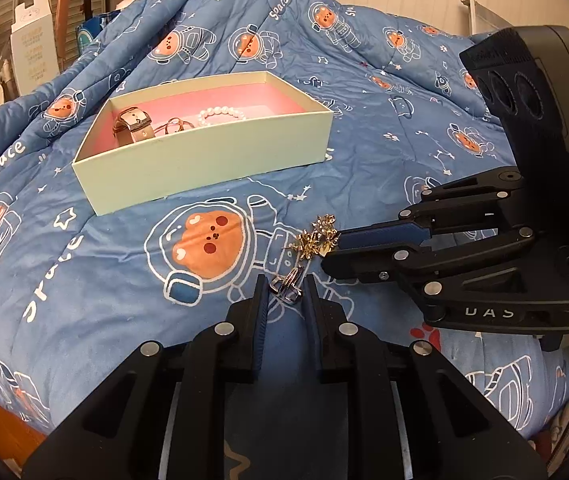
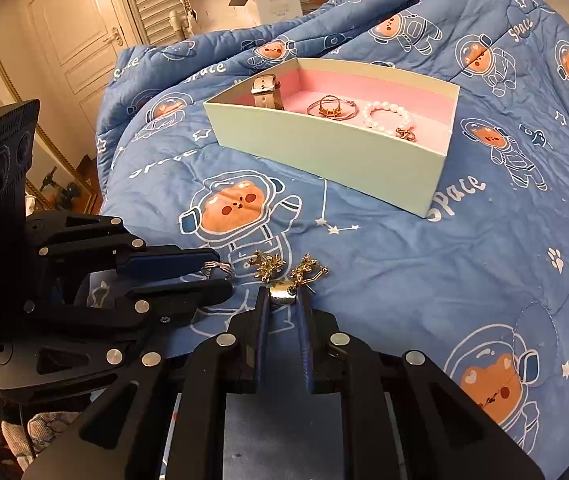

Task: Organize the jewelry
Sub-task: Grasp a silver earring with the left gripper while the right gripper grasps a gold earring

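A soft blue quilt (image 1: 84, 280) lies rumpled, bare around the pale cardboard box (image 1: 204, 160) at 11 o'clock. Left gripper (image 1: 286, 292) fingers pinch a silver ring (image 1: 287, 286); right gripper (image 2: 283, 300) fingers pinch a spiky gold earring (image 2: 284, 294).

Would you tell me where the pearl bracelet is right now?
The pearl bracelet lies inside the open box on its pink lining, toward the right end in the right wrist view, beside the gold rings.

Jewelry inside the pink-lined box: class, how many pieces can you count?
4. A watch at the left end, a gold ring with bangle mid-box, a pearl bracelet to its right, a small gold piece beside it. The near wall may hide more.
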A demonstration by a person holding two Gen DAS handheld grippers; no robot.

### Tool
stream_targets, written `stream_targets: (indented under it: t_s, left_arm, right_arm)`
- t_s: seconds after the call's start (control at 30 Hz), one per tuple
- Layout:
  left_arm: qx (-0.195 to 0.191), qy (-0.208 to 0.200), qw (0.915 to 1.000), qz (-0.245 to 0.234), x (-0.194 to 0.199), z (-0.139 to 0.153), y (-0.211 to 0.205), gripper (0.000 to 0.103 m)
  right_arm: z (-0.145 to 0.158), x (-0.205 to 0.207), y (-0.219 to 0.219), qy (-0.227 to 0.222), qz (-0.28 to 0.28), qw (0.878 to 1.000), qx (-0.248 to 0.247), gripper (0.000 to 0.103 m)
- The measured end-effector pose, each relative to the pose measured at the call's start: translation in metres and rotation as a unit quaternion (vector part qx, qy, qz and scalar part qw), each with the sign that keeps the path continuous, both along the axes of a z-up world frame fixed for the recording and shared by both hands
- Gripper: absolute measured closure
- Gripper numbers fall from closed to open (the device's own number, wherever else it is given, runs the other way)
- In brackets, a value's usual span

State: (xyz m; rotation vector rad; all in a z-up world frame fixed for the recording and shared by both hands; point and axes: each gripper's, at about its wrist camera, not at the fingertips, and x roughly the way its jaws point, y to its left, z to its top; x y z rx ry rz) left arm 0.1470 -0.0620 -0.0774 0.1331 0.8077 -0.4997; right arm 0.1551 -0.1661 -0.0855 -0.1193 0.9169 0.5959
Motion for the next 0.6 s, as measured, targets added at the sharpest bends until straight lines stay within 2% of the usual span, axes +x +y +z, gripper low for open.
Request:
stream_targets:
  t_s: [0.6]
  left_arm:
    - [-0.046, 0.008, 0.9989, 0.007, -0.003, 0.018, 0.011, 0.085]
  right_arm:
    - [0.011, -0.017, -0.014, -0.002, -0.043, 0.998, 0.043, 0.090]
